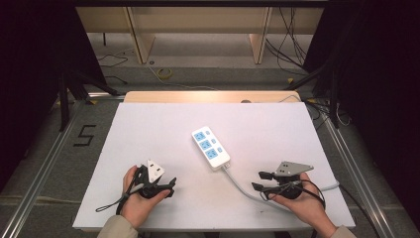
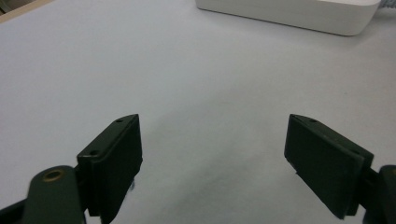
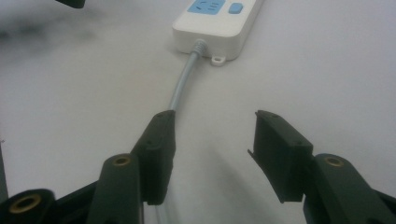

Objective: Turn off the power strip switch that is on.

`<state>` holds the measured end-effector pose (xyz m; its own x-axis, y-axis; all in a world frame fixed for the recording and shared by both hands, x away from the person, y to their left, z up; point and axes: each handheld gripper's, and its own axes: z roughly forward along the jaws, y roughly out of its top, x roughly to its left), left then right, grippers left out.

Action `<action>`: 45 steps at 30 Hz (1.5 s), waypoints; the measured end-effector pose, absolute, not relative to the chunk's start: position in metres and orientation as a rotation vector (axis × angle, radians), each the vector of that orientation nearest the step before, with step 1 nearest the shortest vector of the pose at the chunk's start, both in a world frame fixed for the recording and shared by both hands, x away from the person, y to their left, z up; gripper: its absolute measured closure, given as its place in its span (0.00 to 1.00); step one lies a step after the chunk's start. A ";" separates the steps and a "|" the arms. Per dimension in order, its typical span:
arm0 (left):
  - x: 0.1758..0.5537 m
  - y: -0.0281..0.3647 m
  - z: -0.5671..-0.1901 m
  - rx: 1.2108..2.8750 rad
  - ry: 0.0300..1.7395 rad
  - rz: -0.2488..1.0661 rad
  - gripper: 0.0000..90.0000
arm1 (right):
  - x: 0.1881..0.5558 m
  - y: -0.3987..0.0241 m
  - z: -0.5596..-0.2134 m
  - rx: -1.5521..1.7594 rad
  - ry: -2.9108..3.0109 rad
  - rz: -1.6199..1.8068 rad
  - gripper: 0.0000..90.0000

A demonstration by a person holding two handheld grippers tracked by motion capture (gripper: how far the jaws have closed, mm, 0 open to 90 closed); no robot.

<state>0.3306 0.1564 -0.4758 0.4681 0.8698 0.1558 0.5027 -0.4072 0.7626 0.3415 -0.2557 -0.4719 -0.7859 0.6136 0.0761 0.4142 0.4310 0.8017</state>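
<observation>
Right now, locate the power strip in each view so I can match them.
High view: power strip lies mid-table, angled, cord trailing toward the right gripper.
Left gripper view: its white side at the top right edge.
Right gripper view: top centre.
Shared landmark: white tabletop.

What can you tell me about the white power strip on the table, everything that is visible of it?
The power strip is a long white block, plastic by its look, lying flat and slanted near the middle of the white table. Its top carries three blue socket panels, each with a small blue button beside it. A grey-white cord leaves its near end beside a small mounting tab and curves toward the right gripper. Neither gripper touches it.
</observation>
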 end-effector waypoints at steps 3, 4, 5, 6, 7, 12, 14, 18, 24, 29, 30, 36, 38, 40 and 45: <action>0.332 0.156 -0.477 2.069 1.136 0.727 0.21 | 0.342 -0.255 -0.471 0.885 2.457 1.252 0.68; 0.333 0.156 -0.478 2.079 1.135 0.730 0.21 | 0.342 -0.256 -0.471 0.879 2.456 1.246 0.70; 0.334 0.156 -0.478 2.080 1.134 0.727 0.21 | 0.342 -0.255 -0.471 0.879 2.457 1.240 0.73; 0.334 0.156 -0.478 2.080 1.134 0.727 0.21 | 0.342 -0.255 -0.470 0.876 2.456 1.232 0.76; 0.333 0.156 -0.478 2.079 1.133 0.726 0.21 | 0.342 -0.255 -0.470 0.869 2.457 1.226 0.80; 0.333 0.157 -0.477 2.070 1.133 0.734 0.21 | 0.343 -0.251 -0.468 0.858 2.473 1.205 0.93; 0.333 0.157 -0.476 2.063 1.133 0.738 0.21 | 0.344 -0.246 -0.467 0.855 2.488 1.189 1.00; 0.334 0.157 -0.476 2.059 1.130 0.733 0.21 | 0.347 -0.241 -0.466 0.846 2.507 1.157 1.00; 0.333 0.157 -0.476 2.056 1.134 0.738 0.21 | 0.353 -0.234 -0.462 0.856 2.513 1.132 1.00; 0.334 0.156 -0.477 2.054 1.133 0.734 0.21 | 0.359 -0.226 -0.459 0.862 2.512 1.109 1.00; 0.334 0.156 -0.477 2.051 1.131 0.735 0.21 | 0.360 -0.225 -0.459 0.861 2.511 1.102 1.00; 0.334 0.157 -0.477 2.055 1.131 0.737 0.21 | 0.369 -0.217 -0.457 0.873 2.507 1.082 1.00; 0.334 0.157 -0.476 2.053 1.130 0.737 0.21 | 0.372 -0.214 -0.456 0.879 2.502 1.082 1.00; 0.334 0.157 -0.476 2.050 1.127 0.738 0.21 | 0.373 -0.213 -0.455 0.878 2.505 1.077 1.00; 0.334 0.156 -0.476 2.049 1.127 0.740 0.21 | 0.380 -0.207 -0.452 0.879 2.510 1.058 1.00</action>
